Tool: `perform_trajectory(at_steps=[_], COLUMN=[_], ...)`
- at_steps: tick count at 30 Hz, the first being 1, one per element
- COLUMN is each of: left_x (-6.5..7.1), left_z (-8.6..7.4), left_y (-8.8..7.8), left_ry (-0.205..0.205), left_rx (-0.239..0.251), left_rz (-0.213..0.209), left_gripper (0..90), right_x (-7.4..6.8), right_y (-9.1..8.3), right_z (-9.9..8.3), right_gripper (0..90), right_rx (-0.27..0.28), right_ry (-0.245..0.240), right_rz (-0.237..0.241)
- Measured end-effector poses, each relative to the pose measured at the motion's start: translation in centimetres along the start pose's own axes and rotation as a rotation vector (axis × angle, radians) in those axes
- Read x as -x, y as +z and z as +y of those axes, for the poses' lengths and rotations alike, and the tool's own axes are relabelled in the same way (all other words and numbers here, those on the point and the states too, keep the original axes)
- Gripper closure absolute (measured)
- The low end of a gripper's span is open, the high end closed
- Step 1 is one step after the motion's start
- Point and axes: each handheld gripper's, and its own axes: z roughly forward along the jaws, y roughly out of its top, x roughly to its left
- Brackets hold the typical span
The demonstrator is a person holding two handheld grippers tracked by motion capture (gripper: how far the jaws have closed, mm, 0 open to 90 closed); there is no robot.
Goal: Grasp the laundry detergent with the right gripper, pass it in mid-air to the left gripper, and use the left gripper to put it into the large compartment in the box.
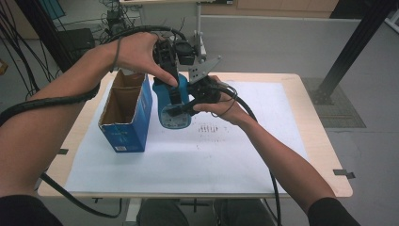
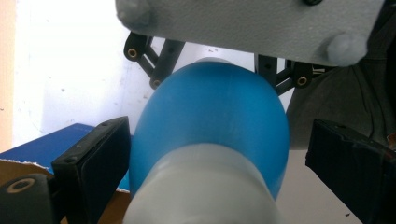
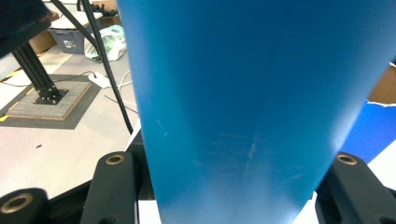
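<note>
Item one: blue bottle (image 1: 172, 109), held just above the white sheet (image 1: 197, 155) on the table (image 1: 314, 141), right beside the open blue carton (image 1: 126, 113). We see its rounded blue body and a pale cap or neck end close to the lens in the left gripper view (image 2: 210, 140); in the right gripper view its blue wall (image 3: 252, 102) stands between the two black arms.

Item two: right gripper (image 1: 186, 109). We read its jaws as clamped on the bottle's lower body: the blue surface runs flush into both linkages with no gap showing. We judge this the carrying grip, set low so the upper end stays free.

Item three: left gripper (image 1: 170, 70). Its jaws stand apart, one pad at each side of the bottle's upper end; the left pad sits close against the blue shoulder, the right pad is clearly off it. We judge it placed there either to take over the bottle or to work the cap, but we cannot tell which.

Item four: blue carton, upright, top flaps open, brown inside, apparently empty as far as we can see. We judge it the likely source or destination, given how near the bottle is kept.

Item five: cables (image 1: 56, 101), trailing along both forearms, clear of the work.
</note>
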Motion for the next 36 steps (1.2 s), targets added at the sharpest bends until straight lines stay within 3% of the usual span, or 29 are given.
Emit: perform_trajectory(at_steps=[17, 31, 36], left_x=[-0.11, 0.08, 0.09], left_z=[-0.04, 0.16, 0.21], left_y=[-0.05, -0.04, 0.01], left_ry=[-0.001, 0.018, 0.02], left_rx=[-0.01, -0.005, -0.025], left_rz=[0.01, 0.022, 0.031], left_gripper=[9.9, 29.8, 35.6], right_x=[-0.09, -0.33, -0.46], right_y=[-0.07, -0.33, -0.22], right_z=[0.17, 0.25, 0.28], right_gripper=[44.5, 44.4, 44.4], right_rx=[0.005, 0.0, -0.005], right_ry=[-0.011, -0.026, -0.031], right_rz=[-0.004, -0.009, -0.006])
